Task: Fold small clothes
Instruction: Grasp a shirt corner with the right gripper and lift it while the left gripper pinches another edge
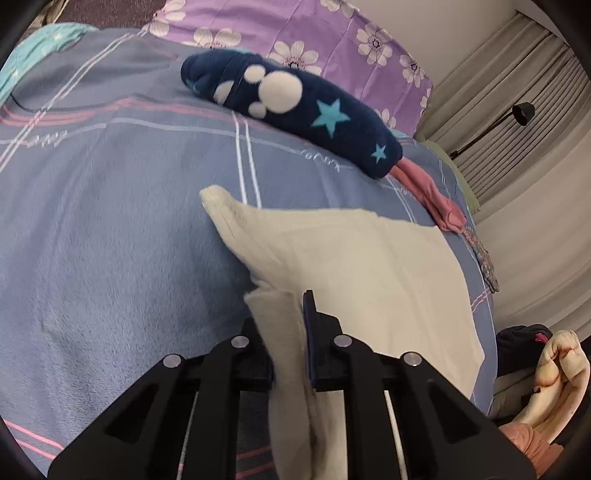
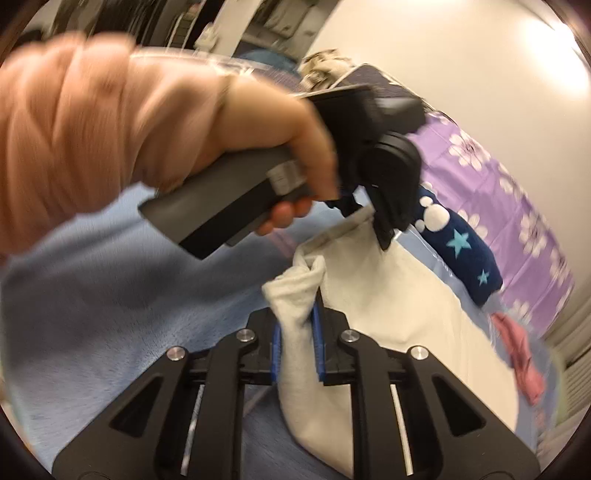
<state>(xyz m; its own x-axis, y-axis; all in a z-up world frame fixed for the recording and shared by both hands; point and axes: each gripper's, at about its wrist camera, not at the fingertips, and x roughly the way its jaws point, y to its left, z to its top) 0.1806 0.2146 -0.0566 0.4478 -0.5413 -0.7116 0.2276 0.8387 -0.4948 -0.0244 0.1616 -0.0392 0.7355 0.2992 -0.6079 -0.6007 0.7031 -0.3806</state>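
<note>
A cream white garment [image 1: 354, 266] lies on the blue plaid bedspread [image 1: 110, 236]. My left gripper [image 1: 280, 314] is shut on a bunched edge of it near the camera. In the right wrist view the same white garment [image 2: 399, 306] hangs between both grippers. My right gripper [image 2: 299, 314] is shut on a bunched corner of it. The left gripper [image 2: 369, 218], held in a hand, pinches the garment's upper edge further off. The garment is lifted and partly draped.
A folded navy piece with stars and white paw marks [image 1: 295, 107] lies behind the garment, a pink cloth [image 1: 432, 195] beside it. A purple flowered pillow [image 1: 303, 33] is at the back. The bed edge, a wall and a lamp [image 1: 517, 114] are at right.
</note>
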